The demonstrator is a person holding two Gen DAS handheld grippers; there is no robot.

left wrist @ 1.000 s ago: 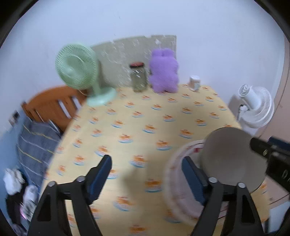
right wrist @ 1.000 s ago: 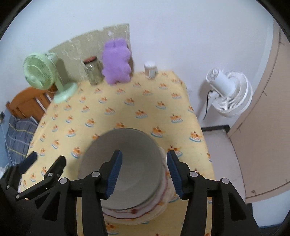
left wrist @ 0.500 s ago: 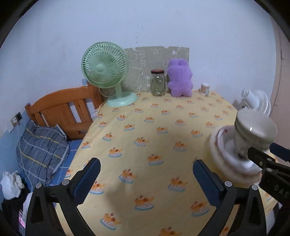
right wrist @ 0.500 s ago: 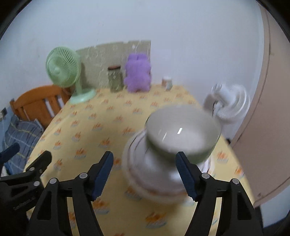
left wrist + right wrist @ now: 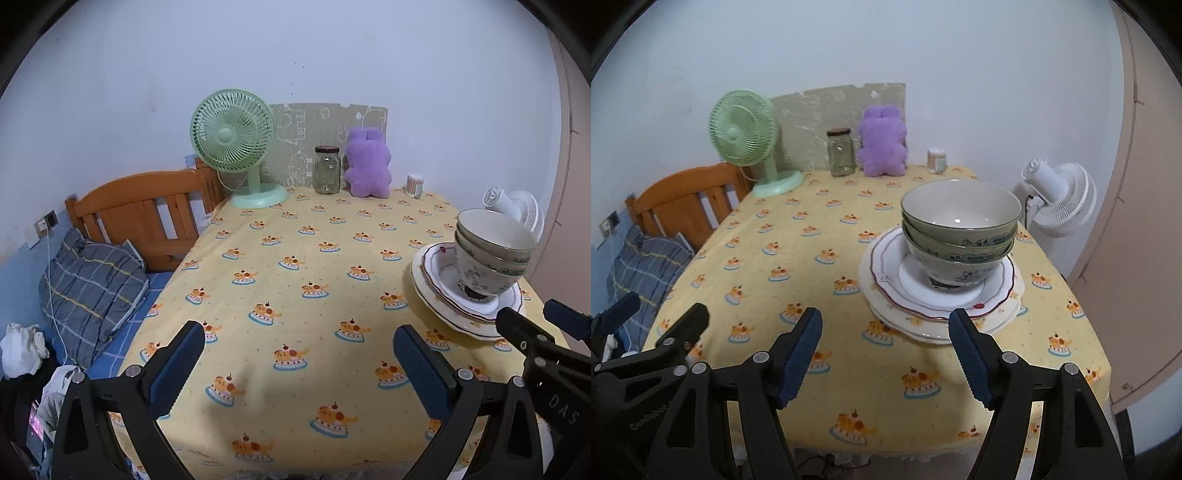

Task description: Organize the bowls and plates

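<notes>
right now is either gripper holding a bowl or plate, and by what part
Nothing is held. Left gripper and right gripper are both open and empty; the bowls sit stacked on the plates.

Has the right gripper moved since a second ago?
Yes. The right gripper has backed off toward the table's near edge; the stacked bowls, earlier between its fingers, now sit beyond the fingertips.

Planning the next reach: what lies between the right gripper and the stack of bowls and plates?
Only yellow tablecloth. In the right wrist view, nothing stands between the open right gripper and the stack of bowls and plates.
</notes>
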